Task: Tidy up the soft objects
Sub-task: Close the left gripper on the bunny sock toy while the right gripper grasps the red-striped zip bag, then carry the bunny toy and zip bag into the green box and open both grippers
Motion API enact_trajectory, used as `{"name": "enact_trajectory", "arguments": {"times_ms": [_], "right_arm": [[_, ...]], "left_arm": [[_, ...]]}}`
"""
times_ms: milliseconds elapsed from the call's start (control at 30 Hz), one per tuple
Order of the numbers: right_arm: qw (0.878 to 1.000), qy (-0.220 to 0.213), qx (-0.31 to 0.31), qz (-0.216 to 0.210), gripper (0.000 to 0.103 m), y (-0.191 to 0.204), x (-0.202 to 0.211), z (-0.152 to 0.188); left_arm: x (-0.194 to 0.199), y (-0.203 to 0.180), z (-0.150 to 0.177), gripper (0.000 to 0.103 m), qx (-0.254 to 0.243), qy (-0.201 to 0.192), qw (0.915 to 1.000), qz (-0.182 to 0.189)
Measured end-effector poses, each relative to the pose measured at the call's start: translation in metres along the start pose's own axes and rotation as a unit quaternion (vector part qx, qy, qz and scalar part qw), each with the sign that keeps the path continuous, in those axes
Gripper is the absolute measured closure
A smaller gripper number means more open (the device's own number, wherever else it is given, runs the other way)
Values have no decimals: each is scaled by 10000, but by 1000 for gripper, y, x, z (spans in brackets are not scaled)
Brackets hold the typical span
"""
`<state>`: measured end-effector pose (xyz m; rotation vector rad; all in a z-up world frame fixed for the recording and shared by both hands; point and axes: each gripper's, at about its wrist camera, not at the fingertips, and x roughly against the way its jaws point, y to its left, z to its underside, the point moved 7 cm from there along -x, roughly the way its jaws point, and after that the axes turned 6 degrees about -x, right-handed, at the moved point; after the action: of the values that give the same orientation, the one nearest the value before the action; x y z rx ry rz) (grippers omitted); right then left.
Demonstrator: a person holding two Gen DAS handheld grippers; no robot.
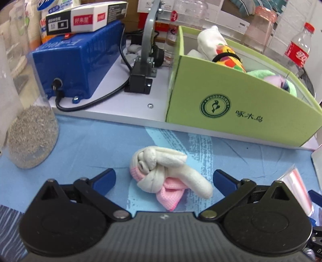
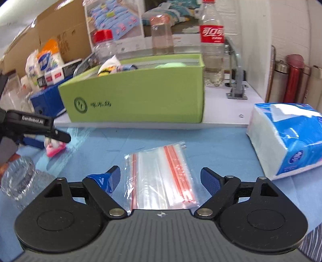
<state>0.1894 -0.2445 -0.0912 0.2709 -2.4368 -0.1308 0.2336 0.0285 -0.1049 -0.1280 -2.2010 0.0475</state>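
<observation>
- Two blue-padded grippers work over a blue cloth [image 1: 84, 145] that covers the table.
- A green box [image 1: 231, 112] stands on a white board [image 1: 112, 112] behind the cloth; it holds several soft things, among them a white sock [image 1: 207, 40], a multicoloured roll [image 1: 229, 58] and a green cloth [image 1: 259, 72].
- A blue machine [image 1: 76, 60] sits on the same board to the left of the box, with a white carton [image 1: 84, 18] on top.
- A blue-and-white tissue pack [image 2: 287, 139] lies on the cloth at the right.
- A stack of clear zip bags [image 2: 161, 173] lies between the right gripper [image 2: 160, 179]'s fingers, which stand apart and seem not to touch it.
- A bundled white-and-pink sock [image 1: 165, 173] rests on the cloth in front of the box, between the wide-spread fingers of the left gripper [image 1: 164, 179]; neither pad presses on it.
</observation>
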Motion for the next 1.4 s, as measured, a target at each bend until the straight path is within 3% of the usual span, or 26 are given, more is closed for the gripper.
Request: {"name": "enact_trajectory", "arguments": {"times_ms": [100, 167, 433, 533, 600, 667, 700, 733, 767, 867, 1133, 1267, 1400], "right_arm": [[9990, 63, 427, 146, 27, 9, -11, 4], [9992, 90, 375, 133, 28, 8, -13, 1], [9982, 327, 502, 16, 23, 2, -22, -6], [9982, 309, 512, 46, 23, 4, -21, -5], [9982, 285, 523, 3, 22, 3, -21, -4], [9981, 182, 588, -80, 30, 4, -19, -3], [9980, 126, 608, -123, 34, 5, -17, -2], [9981, 92, 604, -123, 51, 6, -15, -3], [9981, 86, 585, -143, 78, 6, -12, -5], [9988, 151, 350, -323, 92, 4, -6, -6], [9952, -361, -70, -903, 95, 15, 43, -12], [9917, -795, 25, -1007, 94, 24, 69, -34], [9878, -1183, 189, -999, 94, 27, 77, -74]], "left_arm": [[-3, -4, 3, 1, -412, -29, 9988, -245], [-6, -5, 5, 1, -650, -122, 9970, -409], [-1, 2, 11, 1, -689, -320, 9966, -324], [1, 4, 11, 7, -626, -372, 9969, -307], [4, 7, 9, 22, -578, -449, 9968, -328], [9, 11, 7, 51, -541, -480, 9968, -342], [12, 15, 6, 59, -524, -481, 9968, -373], [15, 19, 5, 73, -418, -456, 9977, -294], [19, 25, 4, 74, -280, -430, 9985, -192], [33, 37, 10, 75, -36, -414, 9991, 49], [84, 41, 13, 75, -175, -813, 9964, 179], [104, 30, -7, 75, -277, -1090, 9931, 346], [116, 8, -47, 75, -452, -1401, 9877, 535]]}}
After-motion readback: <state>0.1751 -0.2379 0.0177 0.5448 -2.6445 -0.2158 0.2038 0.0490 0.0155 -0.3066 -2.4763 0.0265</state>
